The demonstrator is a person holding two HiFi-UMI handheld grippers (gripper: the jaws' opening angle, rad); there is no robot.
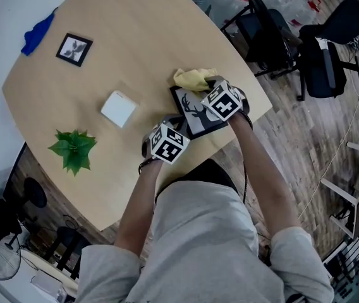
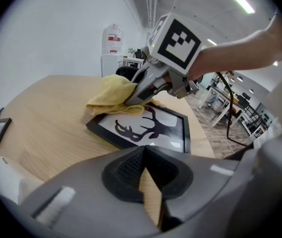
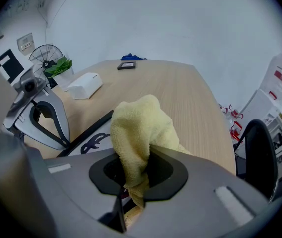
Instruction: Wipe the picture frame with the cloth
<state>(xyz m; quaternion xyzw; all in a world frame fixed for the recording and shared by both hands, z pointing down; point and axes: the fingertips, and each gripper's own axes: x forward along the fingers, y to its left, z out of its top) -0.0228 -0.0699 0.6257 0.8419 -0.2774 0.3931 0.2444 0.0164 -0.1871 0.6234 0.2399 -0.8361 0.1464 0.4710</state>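
Note:
A black picture frame (image 1: 194, 113) with a deer silhouette lies flat near the table's right front edge; it also shows in the left gripper view (image 2: 153, 128). My right gripper (image 1: 207, 86) is shut on a yellow cloth (image 3: 140, 125), which is bunched up on the frame's far corner (image 2: 112, 95). The cloth runs between the jaws and hides the glass under it. My left gripper (image 2: 143, 155) is shut with nothing in it. It sits at the frame's near left side (image 1: 174, 125); I cannot tell whether it touches the frame.
On the wooden table (image 1: 148, 36) stand a white box (image 1: 119, 108), a green plant (image 1: 73, 149), a small framed picture (image 1: 74, 49) and a blue cloth (image 1: 37, 33) at the far left. Office chairs (image 1: 274, 33) stand past the table's right edge.

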